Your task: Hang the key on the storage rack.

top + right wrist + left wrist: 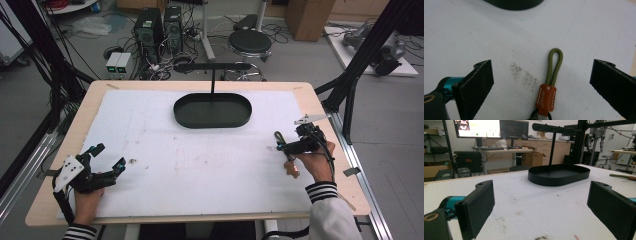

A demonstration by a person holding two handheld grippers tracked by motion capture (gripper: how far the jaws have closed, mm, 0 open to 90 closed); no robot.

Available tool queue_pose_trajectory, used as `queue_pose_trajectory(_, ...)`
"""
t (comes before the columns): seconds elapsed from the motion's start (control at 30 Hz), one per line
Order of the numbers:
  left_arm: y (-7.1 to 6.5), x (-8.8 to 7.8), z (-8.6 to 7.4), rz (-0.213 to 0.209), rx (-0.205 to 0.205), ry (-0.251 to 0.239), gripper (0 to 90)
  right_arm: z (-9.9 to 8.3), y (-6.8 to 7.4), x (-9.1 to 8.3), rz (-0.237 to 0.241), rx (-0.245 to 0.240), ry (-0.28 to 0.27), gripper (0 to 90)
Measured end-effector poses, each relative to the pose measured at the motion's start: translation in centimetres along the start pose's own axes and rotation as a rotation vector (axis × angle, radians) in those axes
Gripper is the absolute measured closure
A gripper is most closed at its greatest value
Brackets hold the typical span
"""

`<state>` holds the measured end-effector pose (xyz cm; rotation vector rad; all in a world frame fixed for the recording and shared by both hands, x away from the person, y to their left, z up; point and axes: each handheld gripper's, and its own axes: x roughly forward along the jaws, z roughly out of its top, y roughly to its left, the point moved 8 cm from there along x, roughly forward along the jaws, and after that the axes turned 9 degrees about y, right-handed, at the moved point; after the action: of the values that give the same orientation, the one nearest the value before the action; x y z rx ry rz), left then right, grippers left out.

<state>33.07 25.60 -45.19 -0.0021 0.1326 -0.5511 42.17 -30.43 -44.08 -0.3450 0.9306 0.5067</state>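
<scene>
Lying limp between the right tongs, whose jaws stand apart, the olive cord loop looks light and floppy; its stiffer orange leather tab seems the surest hold. The left tongs gape empty.

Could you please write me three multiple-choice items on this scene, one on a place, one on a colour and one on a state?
1. Where does the black tray sit on the white mat?
A. far centre
B. near left corner
C. under the right tool

2. What colour is the cord loop?
A. red
B. olive green
C. white

3. How do the right tool's jaws stand?
A. shut on the loop
B. apart, loop between them
C. shut on nothing

Answers: 1 A, the high view shows the tray at the far middle. 2 B, the right gripper view shows green cord above a brown leather tab. 3 B, both jaws stand clear of the loop.
</scene>
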Motion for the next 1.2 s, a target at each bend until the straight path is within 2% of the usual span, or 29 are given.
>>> queue_pose_trajectory(0.03,0.0,0.0,0.0,0.0,0.0,0.0,8.0,0.0,0.0,0.0,0.0,0.0,0.0,4.0)
queue_pose_trajectory(0.07,0.0,0.0,0.0,0.001,0.0,0.001,8.0,-0.1,-0.1,0.1,-0.001,-0.001,0.025,4.0)
queue_pose_trajectory(0.1,0.0,0.0,0.0,0.001,-0.001,0.001,8.0,-0.2,-0.3,0.4,-0.004,-0.001,0.078,4.2)
queue_pose_trajectory(0.13,0.0,0.0,0.0,0.001,-0.003,0.001,8.0,-0.2,-0.3,0.4,-0.004,-0.001,0.078,4.2)
queue_pose_trajectory(0.2,0.0,0.0,0.0,0.001,-0.003,0.001,8.0,-0.4,-0.5,0.9,0.0,0.001,0.142,4.6)
queue_pose_trajectory(0.23,0.0,0.0,0.0,0.001,-0.003,0.001,8.0,-0.4,-0.5,0.9,0.0,0.001,0.142,4.6)
queue_pose_trajectory(0.27,0.0,0.0,0.0,0.001,-0.002,0.001,8.0,-0.5,-0.6,1.2,0.016,0.005,0.183,4.7)
queue_pose_trajectory(0.43,0.0,0.0,0.0,0.001,-0.003,0.001,8.0,-0.7,-0.8,1.8,0.035,0.001,0.24,6.9)
queue_pose_trajectory(0.53,0.1,0.0,0.0,0.002,-0.005,0.001,8.0,-0.9,-0.9,2.2,0.042,0.02,0.292,7.2)
queue_pose_trajectory(0.63,0.0,0.0,0.0,0.002,-0.002,0.001,8.0,-1.1,-1.1,2.6,0.049,0.061,0.33,7.3)
queue_pose_trajectory(0.67,0.0,0.0,0.0,0.002,-0.003,0.001,8.0,-1.2,-1.2,2.7,0.046,0.066,0.339,9.3)
queue_pose_trajectory(0.7,0.0,0.0,0.0,0.002,-0.003,0.001,8.0,-1.3,-1.2,2.7,0.049,0.061,0.355,15.9)
queue_pose_trajectory(0.83,0.1,0.0,0.0,0.002,-0.005,0.001,8.0,-1.4,-1.3,2.9,0.06,0.074,0.378,18.8)
queue_pose_trajectory(1.07,0.1,0.0,0.0,0.003,-0.01,-0.001,8.0,-1.5,-1.5,3.2,0.05,0.078,0.423,33.0)
queue_pose_trajectory(1.2,0.1,0.0,0.0,0.004,-0.008,0.001,8.0,-1.5,-1.5,3.4,0.052,0.092,0.44,37.2)
